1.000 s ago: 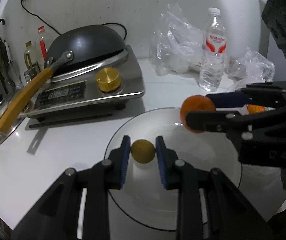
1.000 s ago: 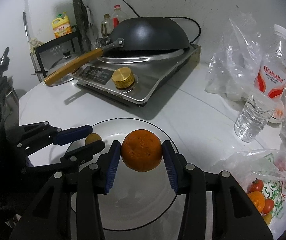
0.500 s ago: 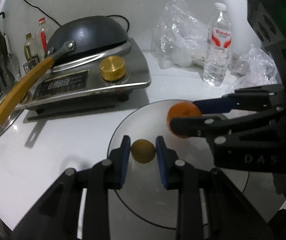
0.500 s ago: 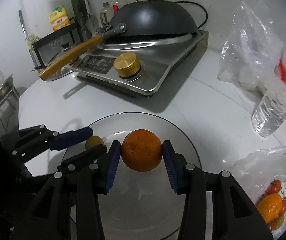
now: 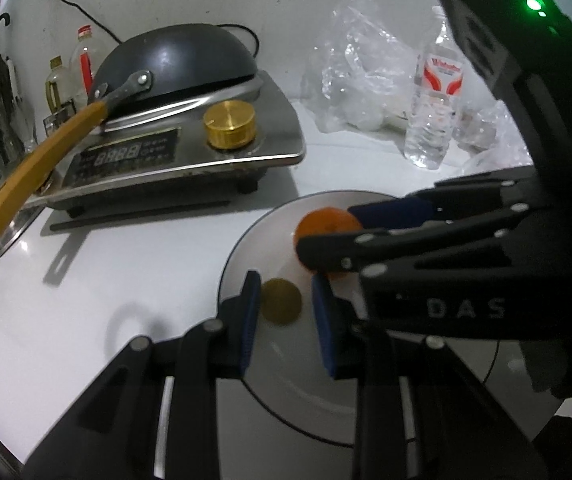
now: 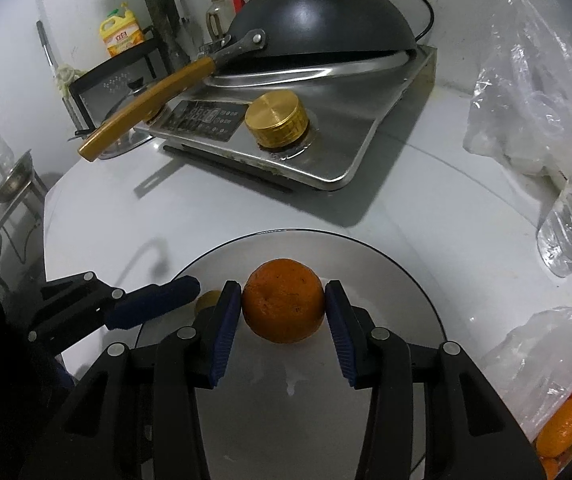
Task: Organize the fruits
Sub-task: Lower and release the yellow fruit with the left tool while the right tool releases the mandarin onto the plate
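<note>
Fingers of my left gripper [image 5: 284, 304] stand a little apart at lower centre of the left wrist view, blue pads flanking a small yellow-brown fruit [image 5: 281, 301]; I see a gap on each side, so the jaws are loose around it and not pinching. That fruit sits on the glass plate [image 5: 246, 240], near its left rim.

From the right wrist view, my right gripper [image 6: 284, 312] is parted as well. The orange [image 6: 284, 306] rests on the plate [image 6: 385, 264] between the pads, with a sliver of space beside each one, so I read it as released rather than held. In the left view the same orange [image 5: 327, 224] shows at right centre, partly behind the black frame of the right gripper [image 5: 365, 236], where I can read the letters "DAS".

Beyond the plate, a steel induction cooker [image 6: 365, 132] fills the upper middle, with a dark digital panel [image 6: 206, 116] whose digits I cannot make out and a brass knob [image 6: 277, 120]. An upturned black wok [image 6: 325, 20] with a wooden handle [image 6: 146, 112] lies on it. At upper left stands a yellow jug [image 6: 121, 36] with a label too small to read. A water bottle [image 5: 433, 100] at upper right of the left view carries a red-and-white label, its writing blurred. A plastic bag [image 6: 561, 420] at lower right holds more fruit.
</note>
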Demonstrator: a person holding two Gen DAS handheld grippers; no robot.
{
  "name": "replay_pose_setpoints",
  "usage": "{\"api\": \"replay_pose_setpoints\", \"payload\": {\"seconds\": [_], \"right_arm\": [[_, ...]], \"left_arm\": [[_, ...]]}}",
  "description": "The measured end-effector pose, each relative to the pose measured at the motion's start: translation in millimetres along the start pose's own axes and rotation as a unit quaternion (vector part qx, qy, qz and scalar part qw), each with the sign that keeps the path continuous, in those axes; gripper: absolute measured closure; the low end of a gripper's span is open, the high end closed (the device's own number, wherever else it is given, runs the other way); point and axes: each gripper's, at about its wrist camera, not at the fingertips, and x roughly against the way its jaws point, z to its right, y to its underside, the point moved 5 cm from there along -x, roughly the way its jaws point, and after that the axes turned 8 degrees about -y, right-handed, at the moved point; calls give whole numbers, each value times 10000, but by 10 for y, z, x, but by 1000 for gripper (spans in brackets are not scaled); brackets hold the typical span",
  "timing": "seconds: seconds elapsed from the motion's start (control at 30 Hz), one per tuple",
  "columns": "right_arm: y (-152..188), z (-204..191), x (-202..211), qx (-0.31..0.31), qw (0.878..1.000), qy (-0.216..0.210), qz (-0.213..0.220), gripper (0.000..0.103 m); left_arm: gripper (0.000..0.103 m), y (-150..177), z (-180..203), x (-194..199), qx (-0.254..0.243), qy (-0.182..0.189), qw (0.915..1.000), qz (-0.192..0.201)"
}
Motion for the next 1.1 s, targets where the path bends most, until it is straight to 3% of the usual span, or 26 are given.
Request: {"api": "replay_pose_setpoints", "payload": {"seconds": [0.4, 1.1], "right_arm": [[-43, -11, 18, -57, 10000, 16, 71, 56], [118, -58, 788, 5, 9978, 309, 594, 55]], "left_arm": [[75, 5, -7, 51, 31, -8, 10000, 22], [68, -45, 256, 472, -70, -58, 9996, 260]]}}
